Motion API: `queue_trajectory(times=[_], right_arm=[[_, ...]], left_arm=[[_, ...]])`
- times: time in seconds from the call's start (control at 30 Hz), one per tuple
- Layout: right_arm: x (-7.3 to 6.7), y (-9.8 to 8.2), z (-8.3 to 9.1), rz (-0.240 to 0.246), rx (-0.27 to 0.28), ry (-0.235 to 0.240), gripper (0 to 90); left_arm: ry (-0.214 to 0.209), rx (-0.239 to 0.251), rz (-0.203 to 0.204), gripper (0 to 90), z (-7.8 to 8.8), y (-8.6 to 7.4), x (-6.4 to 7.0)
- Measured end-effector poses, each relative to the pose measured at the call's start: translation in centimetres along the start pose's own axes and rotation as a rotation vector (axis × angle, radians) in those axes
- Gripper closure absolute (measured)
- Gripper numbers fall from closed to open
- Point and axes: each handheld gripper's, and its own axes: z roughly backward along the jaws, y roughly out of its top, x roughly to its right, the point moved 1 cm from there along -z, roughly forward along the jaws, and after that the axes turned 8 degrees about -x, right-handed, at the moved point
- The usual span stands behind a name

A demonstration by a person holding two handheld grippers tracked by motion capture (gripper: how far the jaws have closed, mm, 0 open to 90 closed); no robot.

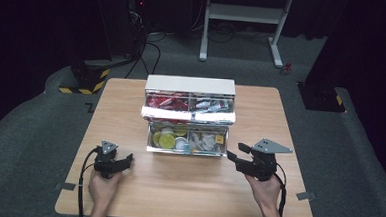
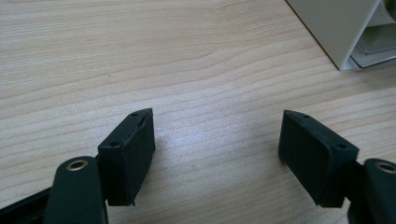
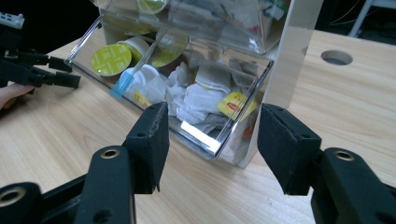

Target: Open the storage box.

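Note:
A white two-tier organiser [image 1: 190,84] stands at the middle of the wooden table [image 1: 187,188], with both clear drawers tilted open toward me. The lower drawer [image 3: 140,100] holds green-lidded capsules [image 3: 111,59] and tea bags [image 3: 201,95], one with a yellow tag [image 3: 233,103]. My right gripper [image 3: 213,122] is open just in front of that drawer's near corner, with nothing between its pads; in the high view this right gripper [image 1: 232,156] sits by the drawer's right end. My left gripper [image 2: 217,135] rests open over bare wood, left of the organiser's corner [image 2: 336,28], in a hand [image 1: 102,186].
The upper drawer [image 1: 188,104] holds red and white sachets. A round cable hole [image 3: 336,57] is cut in the table beyond the organiser. Grey tape marks [image 1: 65,186] lie near the table's front corners. A white metal stand [image 1: 246,13] is on the floor behind.

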Motion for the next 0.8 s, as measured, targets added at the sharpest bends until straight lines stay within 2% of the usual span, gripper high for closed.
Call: queue_trajectory(times=[0.1, 0.13, 0.17, 0.2, 0.27, 0.37, 0.47, 0.6, 0.8], right_arm=[[-0.3, 0.1, 0.1, 0.008, 0.011, -0.028, 42.6], [-0.6, 0.2, 0.2, 0.021, 0.022, -0.067, 39.9], [-1.1, 0.3, 0.2, 0.050, 0.029, -0.127, 36.7], [-1.2, 0.4, 0.2, 0.058, 0.021, -0.130, 35.3], [-1.3, 0.7, 0.2, 0.059, 0.010, -0.097, 32.0], [-1.5, 1.1, 0.2, 0.078, 0.003, -0.105, 30.6], [-1.7, 1.5, 0.4, 0.088, 0.025, -0.100, 34.1], [-1.8, 1.9, 0.9, 0.064, 0.086, -0.102, 39.0], [-2.1, 3.5, 1.8, 0.092, 0.091, -0.135, 45.1]], left_arm=[[-0.001, 0.000, 0.000, 27.1, 0.0, 0.0, 0.0], [-0.001, 0.000, 0.000, 27.1, 0.0, 0.0, 0.0], [-0.001, 0.000, -0.002, 27.0, 0.0, 0.0, 0.0], [-0.001, 0.000, -0.002, 27.0, 0.0, 0.0, 0.0], [-0.002, 0.000, 0.000, 27.0, 0.0, 0.0, 0.0], [-0.001, 0.000, -0.001, 27.0, 0.0, 0.0, 0.0], [-0.002, 0.001, -0.001, 27.0, 0.0, 0.0, 0.0], [-0.004, 0.000, 0.000, 27.0, 0.0, 0.0, 0.0], [-0.004, 0.000, 0.000, 27.0, 0.0, 0.0, 0.0]])
